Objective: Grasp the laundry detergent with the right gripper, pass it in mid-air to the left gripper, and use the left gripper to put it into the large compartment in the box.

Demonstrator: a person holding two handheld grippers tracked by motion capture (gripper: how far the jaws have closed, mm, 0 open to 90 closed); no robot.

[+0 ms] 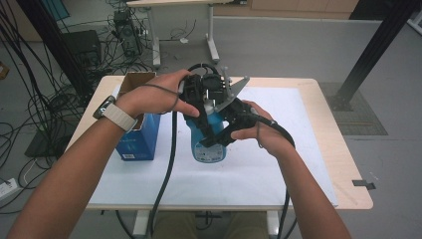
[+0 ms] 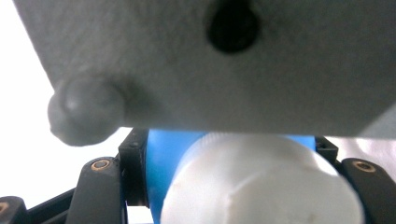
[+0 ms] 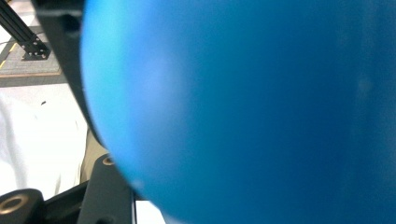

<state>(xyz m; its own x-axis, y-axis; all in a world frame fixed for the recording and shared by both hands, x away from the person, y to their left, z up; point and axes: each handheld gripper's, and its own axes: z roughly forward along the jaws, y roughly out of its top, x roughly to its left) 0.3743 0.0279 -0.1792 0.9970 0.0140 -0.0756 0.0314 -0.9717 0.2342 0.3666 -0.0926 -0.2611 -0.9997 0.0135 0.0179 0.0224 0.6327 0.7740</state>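
While clamped from both sides above the white mat [image 1: 278,169], blue bottle [image 1: 209,144] standing upright, long axis vertical between the fingers. Left gripper [image 1: 198,107] pinching the neck just under the white cap [image 2: 261,186]; right gripper [image 1: 226,130] pinching the body [image 3: 243,112] lower down. Both wrists bent inward, hands almost touching; open box [image 1: 137,129] beside the left hand
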